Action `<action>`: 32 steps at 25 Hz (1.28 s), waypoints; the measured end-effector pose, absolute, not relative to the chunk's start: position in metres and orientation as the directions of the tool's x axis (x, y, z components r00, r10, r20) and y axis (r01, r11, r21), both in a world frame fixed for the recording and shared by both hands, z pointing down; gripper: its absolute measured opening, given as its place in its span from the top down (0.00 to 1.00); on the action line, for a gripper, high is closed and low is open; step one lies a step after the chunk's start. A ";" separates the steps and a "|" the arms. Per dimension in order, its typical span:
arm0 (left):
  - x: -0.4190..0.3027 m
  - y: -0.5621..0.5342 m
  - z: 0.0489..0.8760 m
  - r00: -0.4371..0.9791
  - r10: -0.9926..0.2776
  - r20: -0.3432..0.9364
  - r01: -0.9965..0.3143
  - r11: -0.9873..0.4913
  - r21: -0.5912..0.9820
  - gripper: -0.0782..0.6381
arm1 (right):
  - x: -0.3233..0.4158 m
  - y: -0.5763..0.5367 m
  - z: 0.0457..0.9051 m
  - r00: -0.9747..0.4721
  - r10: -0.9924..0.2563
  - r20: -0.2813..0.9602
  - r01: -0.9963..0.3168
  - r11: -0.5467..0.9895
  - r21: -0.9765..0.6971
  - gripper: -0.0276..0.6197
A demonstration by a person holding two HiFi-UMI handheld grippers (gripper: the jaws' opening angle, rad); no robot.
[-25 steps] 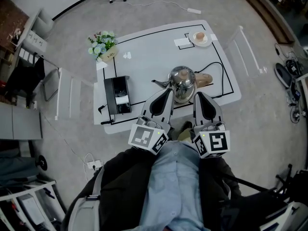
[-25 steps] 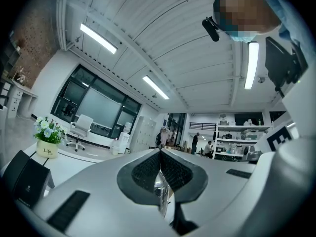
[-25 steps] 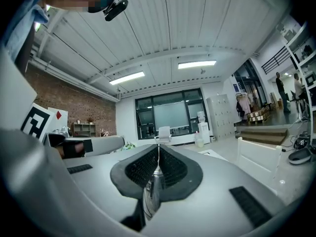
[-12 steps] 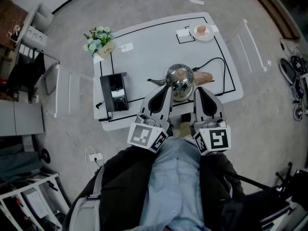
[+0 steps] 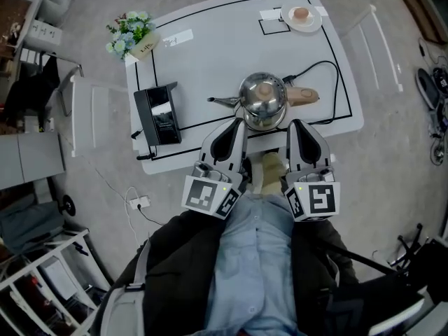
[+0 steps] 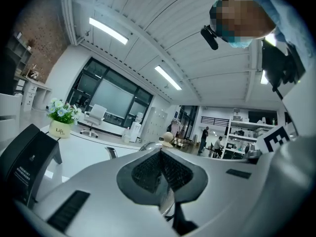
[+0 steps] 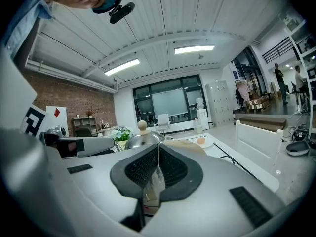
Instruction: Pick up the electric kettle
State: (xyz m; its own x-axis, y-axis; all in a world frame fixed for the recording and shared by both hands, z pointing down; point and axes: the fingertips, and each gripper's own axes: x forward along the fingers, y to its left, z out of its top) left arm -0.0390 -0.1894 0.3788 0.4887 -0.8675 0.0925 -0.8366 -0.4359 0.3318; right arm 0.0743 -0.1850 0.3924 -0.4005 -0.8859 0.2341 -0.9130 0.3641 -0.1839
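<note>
The steel electric kettle (image 5: 263, 98) stands on the white table (image 5: 210, 54), near its front edge, with a wooden knob, a spout pointing left and a wooden handle (image 5: 302, 95) to the right. My left gripper (image 5: 236, 123) is shut and empty, its tip just short of the kettle's near left side. My right gripper (image 5: 297, 124) is also shut and empty, close to the kettle's near right side, below the handle. In the left gripper view the shut left gripper (image 6: 160, 152) hides most of the kettle (image 6: 148, 146). In the right gripper view the kettle's lid (image 7: 140, 139) shows above the shut right gripper (image 7: 158, 144).
A black box (image 5: 157, 114) stands at the table's left, a flower pot (image 5: 129, 35) at the far left corner, and a plate (image 5: 301, 16) at the far right. A black cord (image 5: 329, 72) loops right of the kettle. White chairs stand on both sides.
Both grippers have sunk towards the table's front edge, still shut and side by side. The kettle stands where it was on the table.
</note>
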 end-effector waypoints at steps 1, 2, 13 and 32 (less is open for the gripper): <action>-0.041 -0.189 0.383 0.482 -0.871 0.099 -0.840 -0.427 0.335 0.88 | 0.076 -0.186 0.397 -0.396 -0.885 0.244 -0.915 0.358 -0.184 0.93; -0.042 -0.189 0.388 0.476 -0.873 0.106 -0.843 -0.418 0.338 0.88 | 0.078 -0.186 0.402 -0.391 -0.885 0.253 -0.917 0.353 -0.185 0.93; -0.062 -0.196 0.422 0.391 -0.909 0.147 -0.871 -0.313 0.380 0.74 | 0.095 -0.198 0.441 -0.350 -0.882 0.315 -0.933 0.300 -0.199 0.90; -0.088 -0.216 0.427 0.302 -0.947 0.114 -0.871 -0.225 0.436 0.54 | 0.115 -0.226 0.450 -0.263 -0.898 0.353 -0.960 0.209 -0.185 0.58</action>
